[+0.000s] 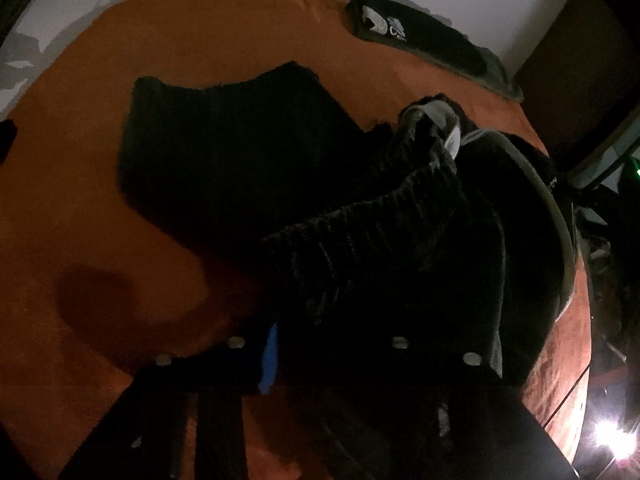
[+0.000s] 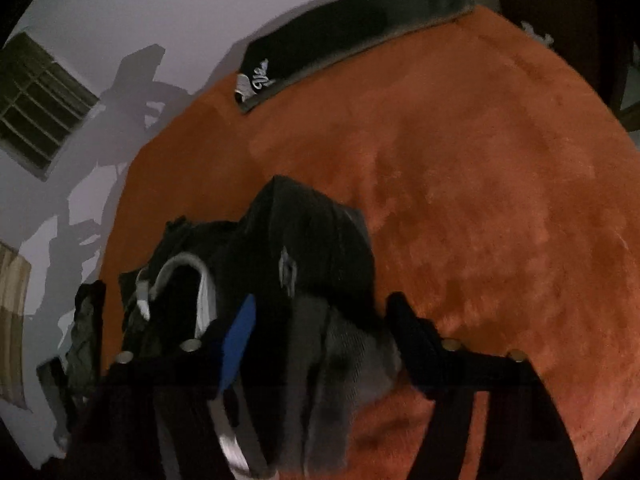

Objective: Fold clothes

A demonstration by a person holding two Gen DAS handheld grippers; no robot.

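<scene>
A black knitted sweater (image 1: 240,152) lies spread on the orange blanket (image 1: 100,240). One ribbed part of it rises toward my left gripper (image 1: 336,344) and fills the gap beside the blue pad (image 1: 270,356). That gripper looks shut on it, with the other finger hidden under the cloth. A dark jacket with grey trim (image 1: 520,200) lies heaped to the right. In the right wrist view the jacket (image 2: 312,240) and its grey lining sit between the spread fingers of my right gripper (image 2: 324,320), which is open.
A folded dark garment with a white logo (image 1: 424,44) (image 2: 352,36) lies at the blanket's far edge by the pale wall. A barred window (image 2: 40,100) is at the left. A bright lamp (image 1: 612,436) and dark furniture (image 1: 580,60) stand to the right.
</scene>
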